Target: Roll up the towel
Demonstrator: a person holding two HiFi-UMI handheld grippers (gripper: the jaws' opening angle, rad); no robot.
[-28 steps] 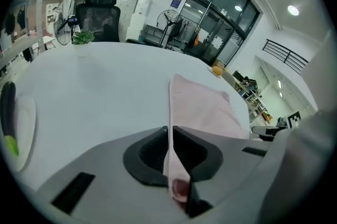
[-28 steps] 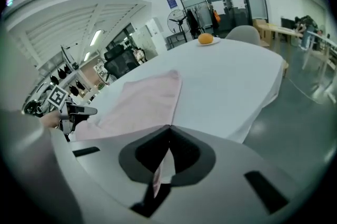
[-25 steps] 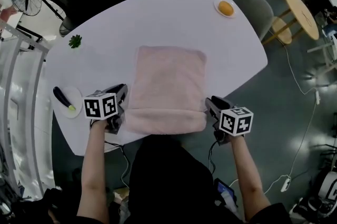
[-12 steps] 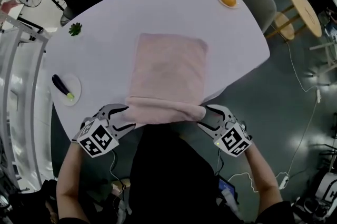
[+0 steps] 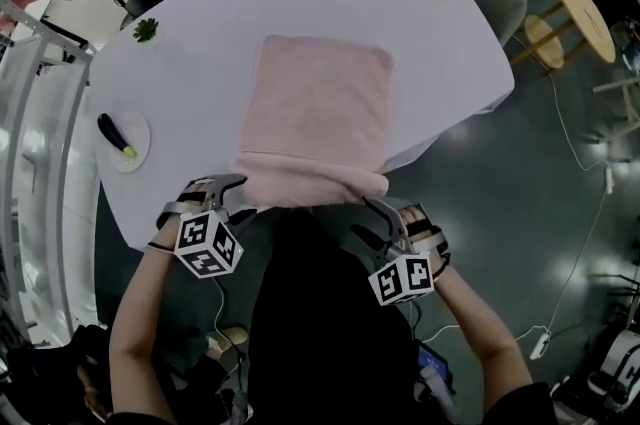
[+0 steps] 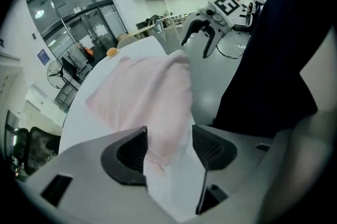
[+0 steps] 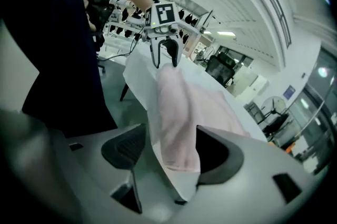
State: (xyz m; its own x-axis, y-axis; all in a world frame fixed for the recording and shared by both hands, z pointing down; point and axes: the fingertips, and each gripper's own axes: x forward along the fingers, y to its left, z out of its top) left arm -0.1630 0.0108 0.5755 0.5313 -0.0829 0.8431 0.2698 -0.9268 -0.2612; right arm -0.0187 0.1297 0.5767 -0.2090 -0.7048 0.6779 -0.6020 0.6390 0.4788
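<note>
Found the pink towel spread flat on the white table, with the near end turned up into a short roll right at the table's near edge; could not tell whether resting on the edge or hanging slightly over it. Kept the left gripper just beside the roll's left end and the right gripper just beside the right end, both on the person's side of the table edge. Had just been opening both pairs of jaws: stood well apart in the left gripper view and in the right gripper view, with an end of the roll showing between the pads in each but pressed by neither, so clamped on nothing. Read this as a release ahead of a fresh grip for the next turn. To do that well, likely needed to take both ends at matching depth, pinch the whole thickness of the roll rather than the top layer alone, turn both wrists together by the same amount, and push away over the flat part of the towel while staying low on the table. Otherwise risked a slack or cone-shaped roll from one side leading, or a loosened roll slipping off the near edge.
</note>
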